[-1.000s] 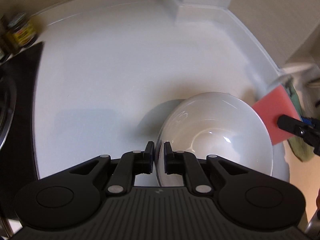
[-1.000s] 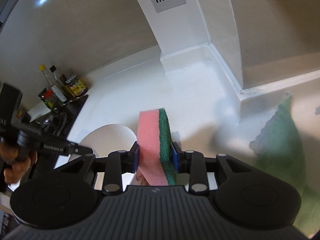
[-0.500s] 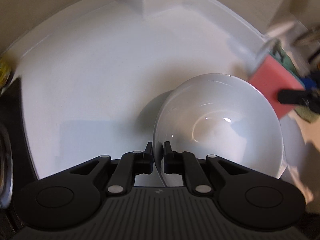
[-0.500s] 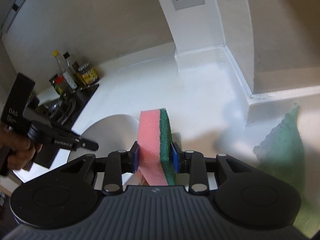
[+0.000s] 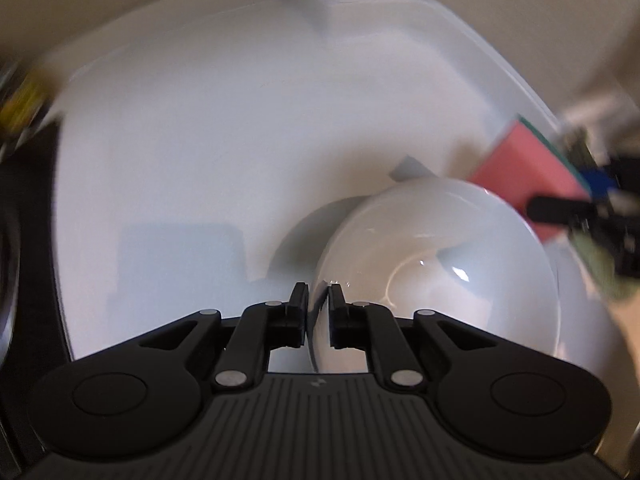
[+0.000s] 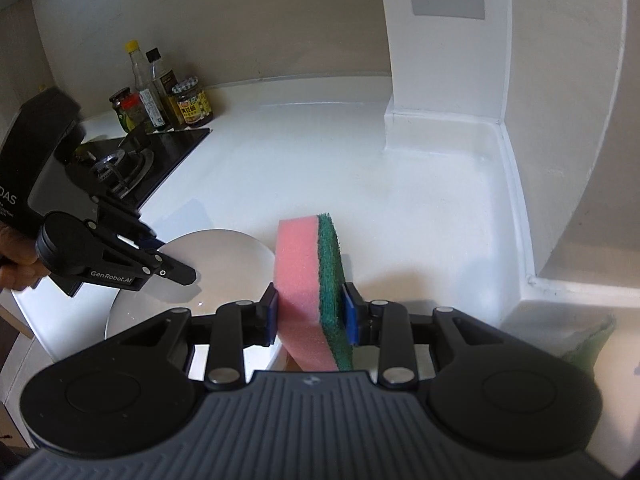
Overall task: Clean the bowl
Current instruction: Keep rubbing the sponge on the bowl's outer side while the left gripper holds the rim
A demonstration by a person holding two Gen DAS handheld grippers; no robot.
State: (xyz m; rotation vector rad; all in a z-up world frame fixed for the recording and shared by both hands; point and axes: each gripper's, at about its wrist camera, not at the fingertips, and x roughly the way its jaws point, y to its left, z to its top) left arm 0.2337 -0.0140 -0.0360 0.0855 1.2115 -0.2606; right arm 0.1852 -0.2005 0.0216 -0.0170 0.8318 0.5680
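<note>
A white bowl (image 5: 436, 268) is held above the white counter, tilted. My left gripper (image 5: 318, 300) is shut on the bowl's near rim. The bowl also shows in the right wrist view (image 6: 224, 256), with the left gripper (image 6: 176, 272) clamped on its left rim. My right gripper (image 6: 310, 312) is shut on a pink sponge with a green scouring side (image 6: 308, 280), held upright just right of the bowl. In the left wrist view the sponge (image 5: 528, 172) sits beyond the bowl's far right rim, blurred.
A white counter (image 6: 320, 160) runs to a corner with a white pillar (image 6: 444, 40). A black gas hob (image 6: 132, 160) and several sauce bottles and jars (image 6: 160, 100) stand at the left. A green cloth (image 6: 588, 344) lies at the right.
The left gripper has swung with the bowl, which now sits lower right in its view. The right gripper with the sponge has risen and turned left, bringing the sponge nearer the bowl's rim.
</note>
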